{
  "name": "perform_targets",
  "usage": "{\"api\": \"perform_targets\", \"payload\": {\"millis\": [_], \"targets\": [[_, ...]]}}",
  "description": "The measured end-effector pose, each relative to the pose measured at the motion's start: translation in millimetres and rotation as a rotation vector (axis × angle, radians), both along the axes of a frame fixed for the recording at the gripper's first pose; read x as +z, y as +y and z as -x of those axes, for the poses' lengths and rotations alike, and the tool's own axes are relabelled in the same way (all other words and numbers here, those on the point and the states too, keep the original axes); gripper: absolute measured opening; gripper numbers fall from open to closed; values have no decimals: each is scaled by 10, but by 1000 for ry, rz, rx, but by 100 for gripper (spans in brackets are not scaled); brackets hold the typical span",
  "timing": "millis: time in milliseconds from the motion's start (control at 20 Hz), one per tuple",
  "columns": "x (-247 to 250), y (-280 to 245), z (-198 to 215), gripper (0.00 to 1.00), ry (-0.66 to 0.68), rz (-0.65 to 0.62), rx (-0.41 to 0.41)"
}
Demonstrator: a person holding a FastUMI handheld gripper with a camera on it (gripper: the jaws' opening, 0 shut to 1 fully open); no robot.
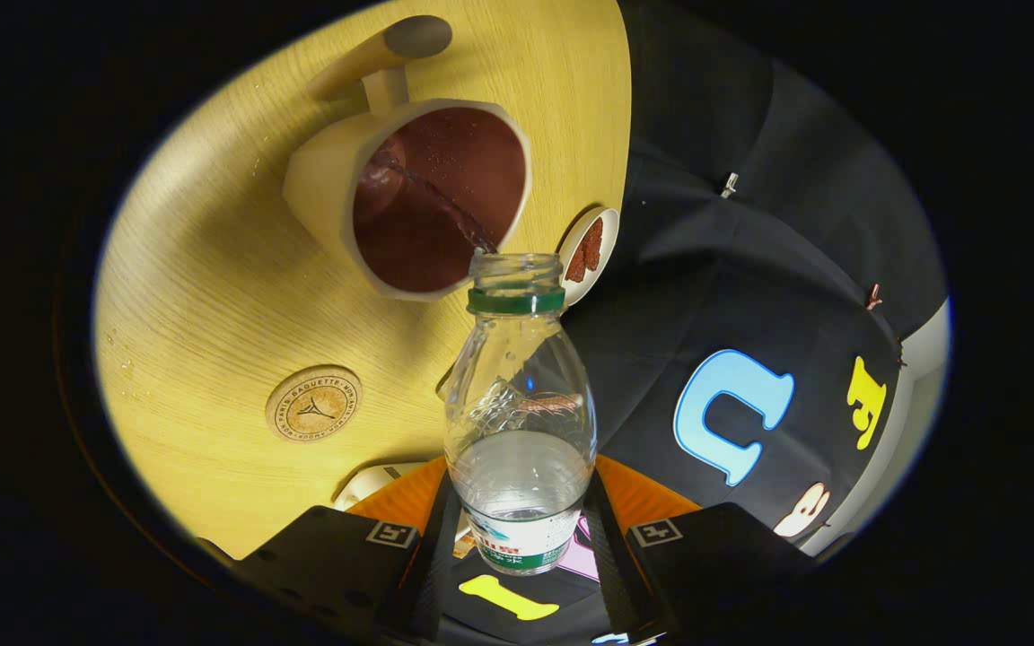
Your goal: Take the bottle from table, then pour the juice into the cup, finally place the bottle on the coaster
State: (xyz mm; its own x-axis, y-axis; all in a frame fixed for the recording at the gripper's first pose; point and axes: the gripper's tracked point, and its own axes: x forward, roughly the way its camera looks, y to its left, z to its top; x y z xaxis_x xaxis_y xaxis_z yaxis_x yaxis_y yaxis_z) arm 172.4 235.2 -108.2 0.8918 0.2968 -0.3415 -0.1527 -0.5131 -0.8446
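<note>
Your gripper (521, 547) clamped the clear, green-ringed bottle (520, 422), tipped over the cup (418, 193), a thin stream entering it. The coaster (313, 404) read "PARIS BAGUETTE" on the table (203, 269).

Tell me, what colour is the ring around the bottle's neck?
Green: the ring sits just below the bottle's open mouth, seen best in the gripper view.

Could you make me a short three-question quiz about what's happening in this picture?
1. True or false: the gripper holds the bottle between its fingers.
2. Where is the liquid going? A) onto the coaster B) into the cup C) onto the small dish
3. Is the bottle capped or open?

Key: 1 true. 2 B. 3 open; a thin stream leaves its mouth.
</note>
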Motion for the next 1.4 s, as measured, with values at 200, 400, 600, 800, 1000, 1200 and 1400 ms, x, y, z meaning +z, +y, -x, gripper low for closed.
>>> {"api": "perform_targets", "payload": {"millis": [200, 400, 600, 800, 1000, 1200, 1400], "targets": [[45, 98, 6, 71, -12, 32, 45], [105, 169, -66, 71, -28, 64, 78], [113, 180, -38, 71, -46, 101, 105], [147, 154, -72, 71, -62, 128, 118], [152, 150, -81, 70, -81, 166, 137], [151, 154, -43, 70, -101, 194, 160], [134, 156, -17, 71, -117, 215, 184]]}}
